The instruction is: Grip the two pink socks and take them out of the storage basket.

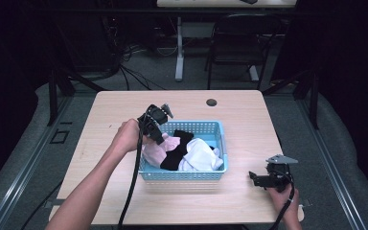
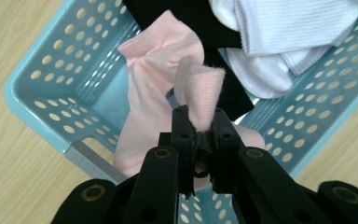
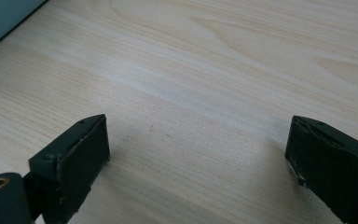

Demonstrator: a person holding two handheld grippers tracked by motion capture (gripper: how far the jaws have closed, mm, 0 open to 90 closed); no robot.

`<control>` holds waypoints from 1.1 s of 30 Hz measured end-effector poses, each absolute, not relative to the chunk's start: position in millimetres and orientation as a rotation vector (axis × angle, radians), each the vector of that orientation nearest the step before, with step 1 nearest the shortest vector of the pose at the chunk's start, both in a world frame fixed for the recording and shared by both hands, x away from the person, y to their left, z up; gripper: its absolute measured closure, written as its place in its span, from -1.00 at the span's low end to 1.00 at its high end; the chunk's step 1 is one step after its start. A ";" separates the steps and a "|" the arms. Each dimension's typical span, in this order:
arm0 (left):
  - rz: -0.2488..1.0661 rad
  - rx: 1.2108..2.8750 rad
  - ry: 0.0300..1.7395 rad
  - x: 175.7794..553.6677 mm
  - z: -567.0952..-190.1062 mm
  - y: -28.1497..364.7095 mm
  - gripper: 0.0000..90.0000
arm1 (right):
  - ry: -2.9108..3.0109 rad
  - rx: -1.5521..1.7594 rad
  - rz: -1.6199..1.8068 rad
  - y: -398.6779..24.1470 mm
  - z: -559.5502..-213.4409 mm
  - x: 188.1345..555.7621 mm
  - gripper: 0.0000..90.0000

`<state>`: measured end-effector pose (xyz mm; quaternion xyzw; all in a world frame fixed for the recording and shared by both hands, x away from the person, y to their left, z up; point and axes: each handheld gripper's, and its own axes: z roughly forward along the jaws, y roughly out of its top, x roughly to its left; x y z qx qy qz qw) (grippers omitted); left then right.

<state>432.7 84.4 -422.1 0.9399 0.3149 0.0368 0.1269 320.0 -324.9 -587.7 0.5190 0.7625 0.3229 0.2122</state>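
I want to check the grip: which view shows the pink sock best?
The left gripper view: the pink sock is close up, a fold pinched in the left claw. The high view shows it small, partly hidden in the basket. The right gripper view shows bare table.

Light blue basket (image 1: 219,128), pink sock (image 2: 158,70), white sock (image 2: 279,32), black tongs (image 2: 200,133)

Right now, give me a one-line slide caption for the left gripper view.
Left gripper pinches a fold of pink sock over the blue basket.
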 end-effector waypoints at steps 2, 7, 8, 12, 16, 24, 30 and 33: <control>0.114 2.732 0.911 433.4 -417.9 82.9 0.84 | 2.118 1.441 0.896 -325.0 -587.6 320.0 -0.87; 0.128 2.725 0.898 434.0 -407.3 79.3 0.84 | 2.119 1.441 0.896 -325.0 -587.6 320.1 -0.87; 0.134 2.727 0.893 434.9 -404.0 78.0 0.84 | 2.118 1.441 0.897 -325.0 -587.6 320.0 -0.87; 0.147 2.731 0.887 436.0 -397.3 74.8 0.84 | 2.118 1.441 0.898 -325.0 -587.6 320.1 -0.87; 0.153 2.718 0.875 436.4 -388.4 73.3 0.84 | 2.119 1.441 0.897 -325.0 -587.6 320.2 -0.87; 0.171 2.711 0.868 437.8 -376.2 70.4 0.84 | 2.122 1.440 0.893 -325.2 -587.4 320.1 -0.87; 0.184 2.691 0.856 438.4 -361.2 69.8 0.84 | 2.122 1.442 0.892 -325.1 -587.4 320.0 -0.87; 0.190 2.698 0.852 438.6 -356.0 69.5 0.84 | 2.121 1.439 0.895 -325.1 -587.7 320.1 -0.87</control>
